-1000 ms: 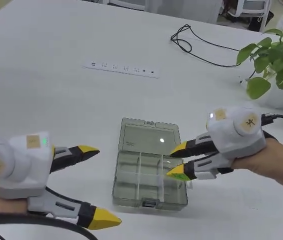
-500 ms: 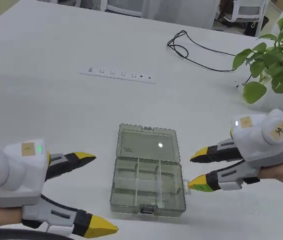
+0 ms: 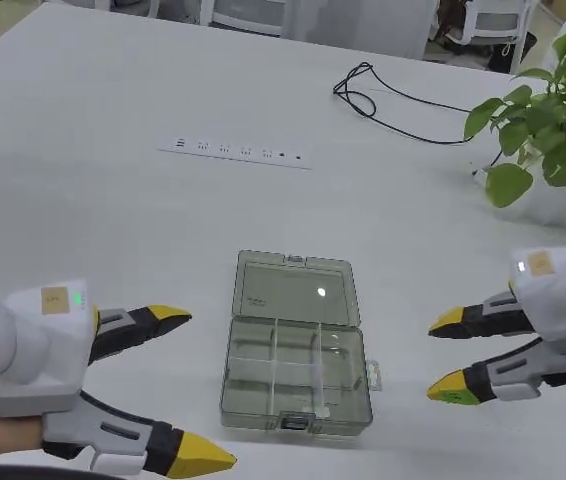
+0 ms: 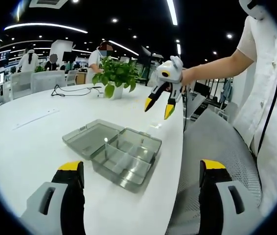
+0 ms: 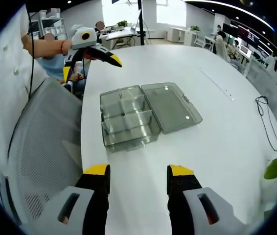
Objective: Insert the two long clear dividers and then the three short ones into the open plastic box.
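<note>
Box point(image 3: 296, 372): being displayed lid-open near tabletop's front edge, dividers point(image 3: 275, 356) being carried inside | left gripper point(image 3: 194, 389): being held spread, empty, left of box | right gripper point(image 3: 443, 356): being held spread, empty, right of box

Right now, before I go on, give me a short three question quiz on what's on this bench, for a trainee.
1. True or false: the right gripper is shut on a divider.
2. The plastic box is: A latched shut, B lying open, C tipped on its side.
3. Fill in: the left gripper has its jaws ____.
Key: 1 false; 2 B; 3 open.
</note>
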